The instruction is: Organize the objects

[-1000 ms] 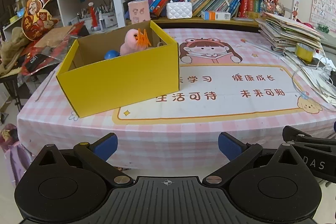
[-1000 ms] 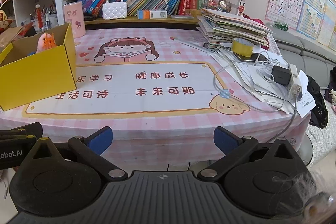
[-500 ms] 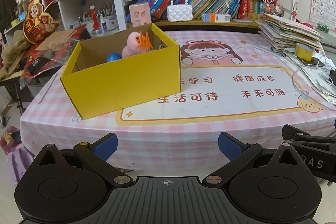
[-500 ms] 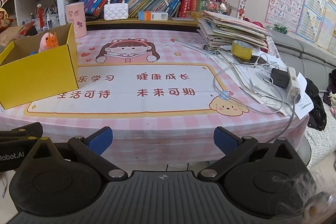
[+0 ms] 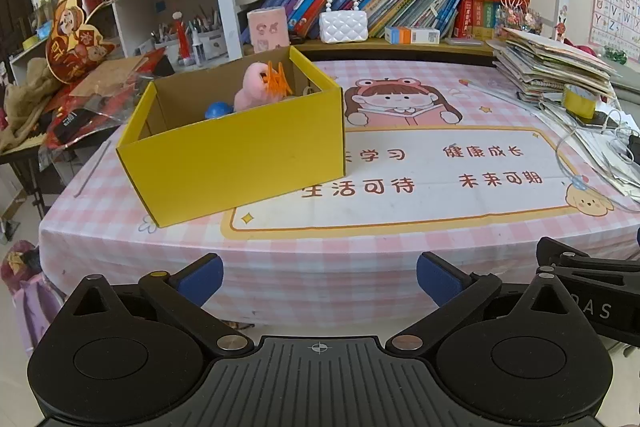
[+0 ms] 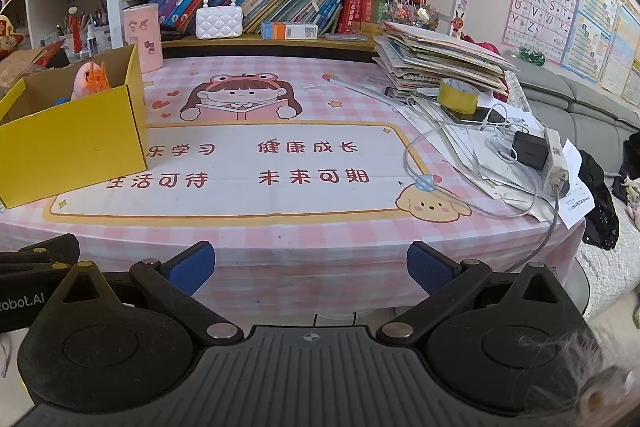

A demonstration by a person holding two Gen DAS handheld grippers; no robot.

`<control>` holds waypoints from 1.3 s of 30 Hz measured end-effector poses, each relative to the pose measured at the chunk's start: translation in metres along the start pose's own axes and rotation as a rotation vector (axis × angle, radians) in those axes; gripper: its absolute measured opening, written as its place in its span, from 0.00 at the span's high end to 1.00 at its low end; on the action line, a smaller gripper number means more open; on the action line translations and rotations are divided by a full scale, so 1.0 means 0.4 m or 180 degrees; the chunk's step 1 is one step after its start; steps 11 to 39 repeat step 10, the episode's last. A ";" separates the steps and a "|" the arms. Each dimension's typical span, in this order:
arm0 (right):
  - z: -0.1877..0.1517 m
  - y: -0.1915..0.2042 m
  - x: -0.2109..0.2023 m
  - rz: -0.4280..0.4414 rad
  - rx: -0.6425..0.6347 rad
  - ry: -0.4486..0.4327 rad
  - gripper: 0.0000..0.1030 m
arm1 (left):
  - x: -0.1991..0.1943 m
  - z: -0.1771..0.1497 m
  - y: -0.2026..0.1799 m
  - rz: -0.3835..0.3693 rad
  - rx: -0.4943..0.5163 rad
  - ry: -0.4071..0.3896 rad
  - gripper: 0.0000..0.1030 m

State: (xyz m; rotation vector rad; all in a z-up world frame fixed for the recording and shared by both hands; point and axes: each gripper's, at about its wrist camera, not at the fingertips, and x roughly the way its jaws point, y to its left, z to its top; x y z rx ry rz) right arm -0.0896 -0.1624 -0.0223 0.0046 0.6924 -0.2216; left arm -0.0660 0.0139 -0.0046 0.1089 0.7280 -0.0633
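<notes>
While both claws hang off the table's (image 5: pixel 280 267) near edge, left gripper (image 5: pixel 319 277) and right gripper (image 6: pixel 310 269) stand spread wide, holding nothing. Yellow box (image 5: pixel 240 155) sits toward the near left corner; inside, pink plush toy (image 5: pixel 252 93), orange clip (image 5: pixel 276 81), blue ball (image 5: pixel 218 109).

Yellow box (image 5: pixel 240 155) nearer and lower in left view, table (image 6: pixel 280 247) slightly nearer
</notes>
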 end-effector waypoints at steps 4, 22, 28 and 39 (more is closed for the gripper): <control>0.003 -0.001 0.003 0.0002 -0.0008 0.0009 0.00 | 0.004 0.000 -0.001 -0.0001 -0.0013 0.0019 0.00; 0.000 0.001 0.012 -0.0001 -0.0012 0.0027 0.00 | 0.010 0.002 -0.003 -0.0022 -0.0019 0.0042 0.00; 0.000 0.001 0.012 -0.0001 -0.0012 0.0027 0.00 | 0.010 0.002 -0.003 -0.0022 -0.0019 0.0042 0.00; 0.000 0.001 0.012 -0.0001 -0.0012 0.0027 0.00 | 0.010 0.002 -0.003 -0.0022 -0.0019 0.0042 0.00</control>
